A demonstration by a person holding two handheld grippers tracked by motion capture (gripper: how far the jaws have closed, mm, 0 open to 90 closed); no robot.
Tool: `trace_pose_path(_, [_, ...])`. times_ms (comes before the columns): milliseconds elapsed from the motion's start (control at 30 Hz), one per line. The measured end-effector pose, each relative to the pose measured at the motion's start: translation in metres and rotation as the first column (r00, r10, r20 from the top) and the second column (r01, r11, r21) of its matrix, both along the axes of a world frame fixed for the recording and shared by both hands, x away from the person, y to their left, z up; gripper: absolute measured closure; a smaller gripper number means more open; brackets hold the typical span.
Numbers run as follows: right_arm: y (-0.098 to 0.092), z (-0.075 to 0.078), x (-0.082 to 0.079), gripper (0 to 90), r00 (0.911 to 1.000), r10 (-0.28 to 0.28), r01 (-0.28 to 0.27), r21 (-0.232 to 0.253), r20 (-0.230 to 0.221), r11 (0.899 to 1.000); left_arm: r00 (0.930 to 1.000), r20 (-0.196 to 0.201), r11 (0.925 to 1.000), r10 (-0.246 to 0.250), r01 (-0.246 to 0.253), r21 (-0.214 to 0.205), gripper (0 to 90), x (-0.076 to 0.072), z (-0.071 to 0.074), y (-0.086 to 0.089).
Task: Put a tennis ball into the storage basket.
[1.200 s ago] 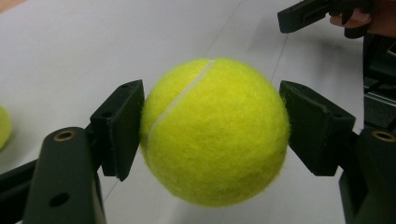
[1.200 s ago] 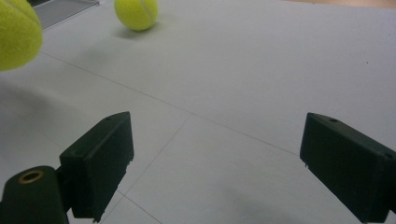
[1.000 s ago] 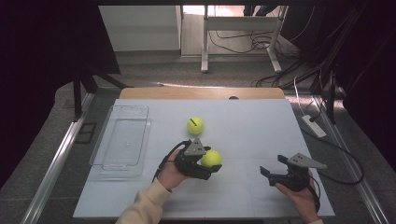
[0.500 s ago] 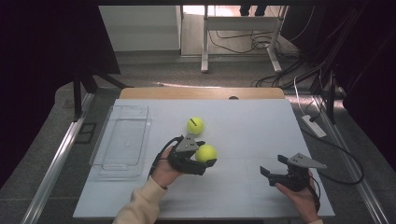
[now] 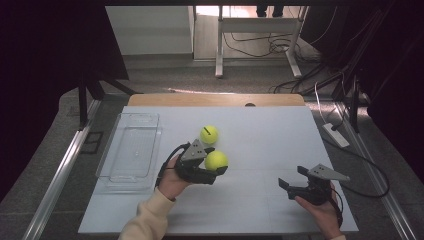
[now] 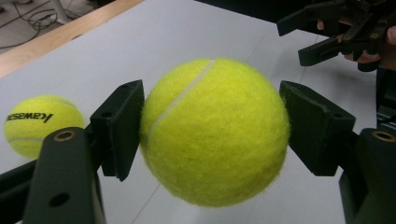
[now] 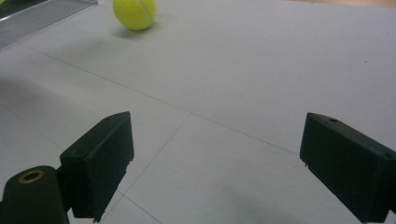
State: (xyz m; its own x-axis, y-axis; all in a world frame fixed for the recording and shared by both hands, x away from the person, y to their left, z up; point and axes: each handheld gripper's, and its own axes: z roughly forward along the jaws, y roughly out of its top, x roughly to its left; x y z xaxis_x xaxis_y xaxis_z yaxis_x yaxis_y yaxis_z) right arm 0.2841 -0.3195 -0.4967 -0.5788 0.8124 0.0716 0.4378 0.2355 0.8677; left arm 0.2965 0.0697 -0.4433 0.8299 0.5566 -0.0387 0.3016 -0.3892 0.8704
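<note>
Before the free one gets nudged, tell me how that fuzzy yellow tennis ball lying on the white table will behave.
The fuzzy yellow tennis ball is round and lies loose on the flat white table, so it would probably roll away. Its felt likely grips well: the left gripper holds a second yellow tennis ball by two side pads.

Tray [image 5: 131, 150] along the desk's [image 5: 260, 130] left edge, loose ball [image 5: 209, 134] mid-desk, held ball [image 5: 216, 160] just nearer the front edge, in the left claw [image 5: 220, 167].
</note>
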Motion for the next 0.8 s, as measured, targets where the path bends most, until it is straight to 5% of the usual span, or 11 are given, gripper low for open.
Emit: trace_pose_path(800, [0.000, 0.001, 0.000, 9.9, 1.0000, 0.000, 0.000, 0.000, 0.000, 1.000, 0.9976, 0.022, 0.9967, 0.066, -0.065, -0.050, 26.6, 0.003, 0.011, 0.027])
